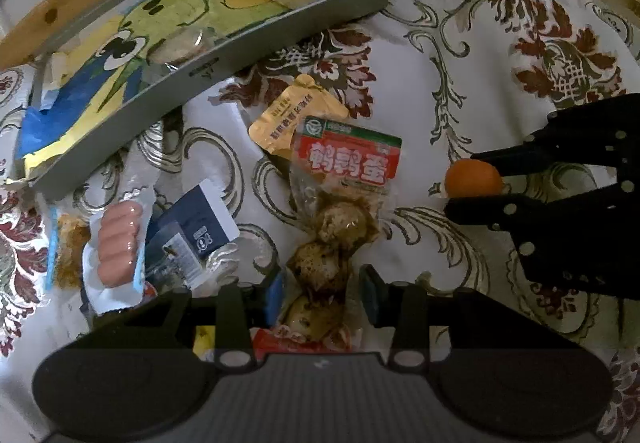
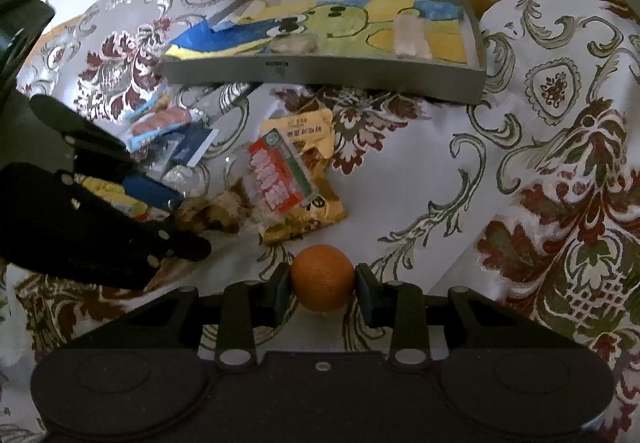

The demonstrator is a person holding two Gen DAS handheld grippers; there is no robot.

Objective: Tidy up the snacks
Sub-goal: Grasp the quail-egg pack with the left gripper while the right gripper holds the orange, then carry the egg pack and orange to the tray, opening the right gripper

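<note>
Two grippers are mine, and each is busy with its own snack. At the left of the left wrist frame lie the sausage pack point(image 1: 120, 243) and a dark blue packet point(image 1: 200, 219), loose on the table's patterned cloth point(image 1: 460, 43), waiting their turn. In the bottom centre my left gripper point(image 1: 320, 289) has its fingers spread on either side of the marinated egg pack point(image 1: 340, 211); I cannot tell whether the pads touch it, so I judge it straddled for a grasp, not gripped. Beneath that pack lies a gold pouch point(image 1: 296, 115). At the right, my right gripper point(image 2: 323, 279) has its fingers clenched on the orange point(image 2: 323, 277), lifted, I think, to carry it. The grey tray point(image 1: 280, 27), upper left, already holds a few items, so it is likely the destination.
</note>
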